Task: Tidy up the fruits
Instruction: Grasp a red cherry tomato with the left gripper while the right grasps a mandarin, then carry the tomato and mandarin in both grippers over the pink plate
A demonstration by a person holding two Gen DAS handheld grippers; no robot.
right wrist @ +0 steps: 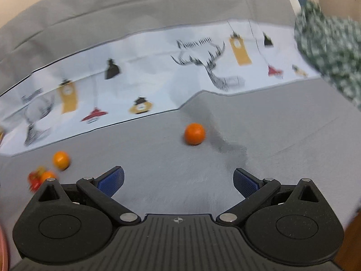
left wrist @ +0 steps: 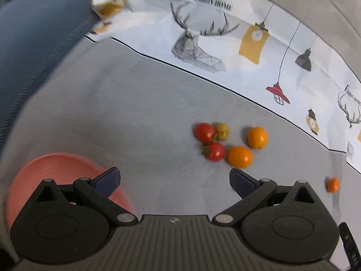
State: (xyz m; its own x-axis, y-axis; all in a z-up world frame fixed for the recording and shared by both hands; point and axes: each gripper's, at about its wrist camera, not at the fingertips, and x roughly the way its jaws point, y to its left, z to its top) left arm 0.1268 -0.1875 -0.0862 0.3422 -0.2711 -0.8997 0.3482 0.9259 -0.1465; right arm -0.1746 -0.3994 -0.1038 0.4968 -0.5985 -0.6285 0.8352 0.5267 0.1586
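Note:
In the left wrist view, a cluster of small fruits lies on the grey cloth: two red tomatoes [left wrist: 204, 132] [left wrist: 215, 151], a yellow-green one [left wrist: 222, 131] and two orange ones [left wrist: 239, 157] [left wrist: 257, 137]. A lone orange fruit [left wrist: 333, 185] lies at the right. A pink bowl [left wrist: 45, 176] sits at lower left, partly under my open, empty left gripper [left wrist: 174, 181]. In the right wrist view, my right gripper [right wrist: 178, 181] is open and empty, with the lone orange fruit [right wrist: 194, 134] ahead of it. The cluster [right wrist: 40, 177] and an orange fruit [right wrist: 61, 160] lie at far left.
A white cloth printed with deer heads and lamps [left wrist: 225, 33] borders the grey surface at the back. A blue fabric [left wrist: 33, 33] hangs at the left. A green patterned cloth [right wrist: 329, 52] lies at the right. Both views are motion-blurred.

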